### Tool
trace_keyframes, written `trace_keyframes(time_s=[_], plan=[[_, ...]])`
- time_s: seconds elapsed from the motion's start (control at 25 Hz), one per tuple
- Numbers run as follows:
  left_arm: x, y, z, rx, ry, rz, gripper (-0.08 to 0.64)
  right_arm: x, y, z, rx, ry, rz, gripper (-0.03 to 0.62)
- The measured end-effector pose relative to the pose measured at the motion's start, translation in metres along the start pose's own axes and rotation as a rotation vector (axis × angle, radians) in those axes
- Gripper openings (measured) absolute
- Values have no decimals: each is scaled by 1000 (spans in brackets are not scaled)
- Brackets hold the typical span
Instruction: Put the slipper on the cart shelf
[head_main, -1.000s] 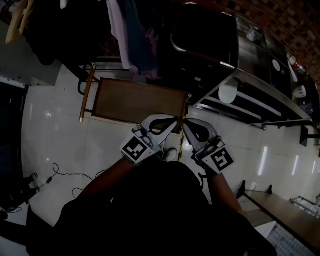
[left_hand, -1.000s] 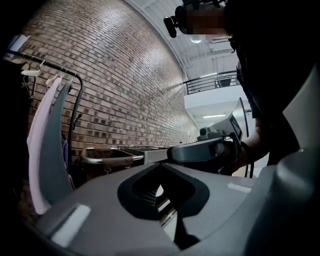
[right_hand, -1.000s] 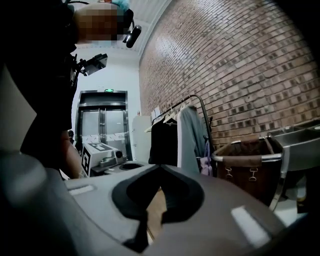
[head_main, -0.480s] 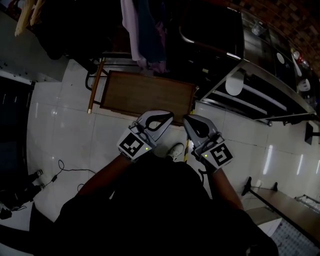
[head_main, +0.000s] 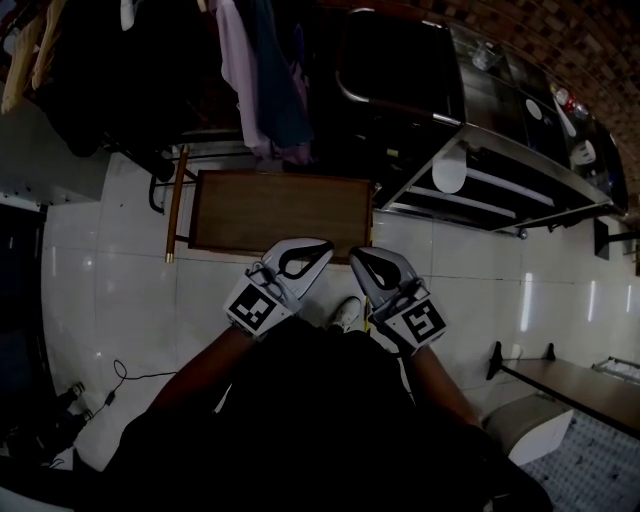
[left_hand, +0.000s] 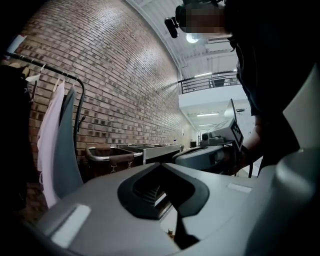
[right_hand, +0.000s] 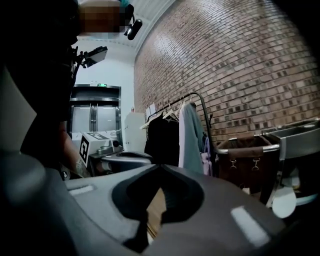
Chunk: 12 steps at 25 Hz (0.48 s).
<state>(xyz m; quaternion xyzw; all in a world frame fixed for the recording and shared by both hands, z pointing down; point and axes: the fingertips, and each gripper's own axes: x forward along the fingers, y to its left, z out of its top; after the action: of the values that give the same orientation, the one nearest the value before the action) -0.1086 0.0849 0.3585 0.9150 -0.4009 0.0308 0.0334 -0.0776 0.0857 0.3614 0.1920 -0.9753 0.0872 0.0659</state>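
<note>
Currently the left hand-held gripper (head_main: 322, 246) and right hand-held gripper (head_main: 358, 256) both have jaws together, empty, side by side near a wooden surface (head_main: 270, 212). A white slipper (head_main: 450, 176) lies at the end of the steel cart's (head_main: 545, 168) lower shelf.

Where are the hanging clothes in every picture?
Head view: clothes at the top, left of centre.
Left gripper view: clothes at the far left.
Right gripper view: clothes in the middle.
Shared landmark: the brick wall, behind the clothes in both gripper views and at the top right in the head view.
</note>
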Motion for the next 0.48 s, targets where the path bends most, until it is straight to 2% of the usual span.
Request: trace_keyframes(time_s=[0.48], plan=[[-8,-2,5,2,-14,-23,3,5,12,8,-29,-3,-9,0]])
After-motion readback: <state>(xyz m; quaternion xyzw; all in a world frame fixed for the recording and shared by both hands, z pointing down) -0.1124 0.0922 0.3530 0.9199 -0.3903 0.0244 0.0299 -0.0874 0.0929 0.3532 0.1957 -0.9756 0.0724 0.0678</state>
